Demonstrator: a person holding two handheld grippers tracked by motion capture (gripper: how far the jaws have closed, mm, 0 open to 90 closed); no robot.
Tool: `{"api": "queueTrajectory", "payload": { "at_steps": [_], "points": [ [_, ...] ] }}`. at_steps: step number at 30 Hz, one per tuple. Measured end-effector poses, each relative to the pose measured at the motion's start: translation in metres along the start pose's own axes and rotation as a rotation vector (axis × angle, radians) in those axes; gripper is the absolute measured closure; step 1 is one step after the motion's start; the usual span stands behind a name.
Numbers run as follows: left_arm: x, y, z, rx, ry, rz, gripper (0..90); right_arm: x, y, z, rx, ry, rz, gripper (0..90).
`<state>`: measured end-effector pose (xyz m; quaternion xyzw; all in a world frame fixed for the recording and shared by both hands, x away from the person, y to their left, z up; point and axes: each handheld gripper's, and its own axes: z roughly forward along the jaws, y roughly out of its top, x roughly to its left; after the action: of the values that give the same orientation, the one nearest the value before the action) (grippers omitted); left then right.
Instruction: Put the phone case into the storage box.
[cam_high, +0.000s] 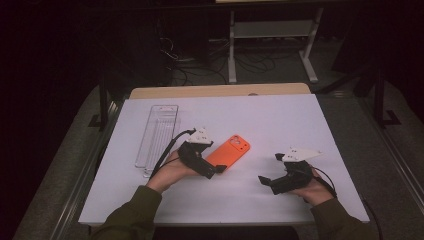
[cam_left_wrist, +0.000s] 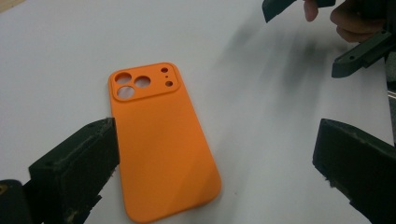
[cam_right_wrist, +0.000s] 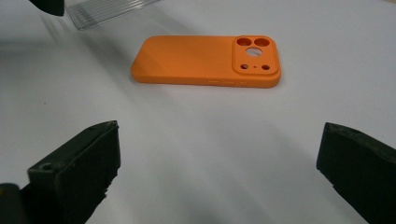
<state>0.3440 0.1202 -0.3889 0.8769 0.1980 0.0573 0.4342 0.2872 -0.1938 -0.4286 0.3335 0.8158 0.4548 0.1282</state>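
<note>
1. White tabletop (cam_high: 280, 120) under bright light, with a dark room and cables on the floor behind it.
2. An orange phone case (cam_high: 228, 152) lies flat near the table's middle, back side up, camera cutouts at its far end.
3. A clear plastic tray (cam_high: 157, 132) lies to the left of the case, well apart from it.
4. Left gripper (cam_high: 218, 169) sits at the case's near end, jaws spread wide and holding nothing; in the left gripper view one jaw touches or nearly touches the case's long edge.
5. Right gripper (cam_high: 270, 170) rests to the right, apart from the case, jaws also spread and empty.
6. To grasp well, the left gripper probably should centre the case between its jaws, lower them to the table, and close across the narrow width so the soft shell does not buckle or slide.
</note>
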Motion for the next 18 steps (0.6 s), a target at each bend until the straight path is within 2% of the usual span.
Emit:
{"api": "queueTrajectory", "payload": {
  "at_steps": [9, 18],
  "points": [
    [0.0002, 0.0069, 0.0067, -0.009, -0.008, -0.005, 0.2, 0.0002, -0.0006, 0.0012, 0.005, 0.006, 0.001, 0.0],
    [0.0049, 0.0067, 0.0094, 0.021, 0.0, -0.011, 0.2, 0.0, -0.001, 0.0014, 0.009, 0.005, 0.007, 0.0]
  ]
}}
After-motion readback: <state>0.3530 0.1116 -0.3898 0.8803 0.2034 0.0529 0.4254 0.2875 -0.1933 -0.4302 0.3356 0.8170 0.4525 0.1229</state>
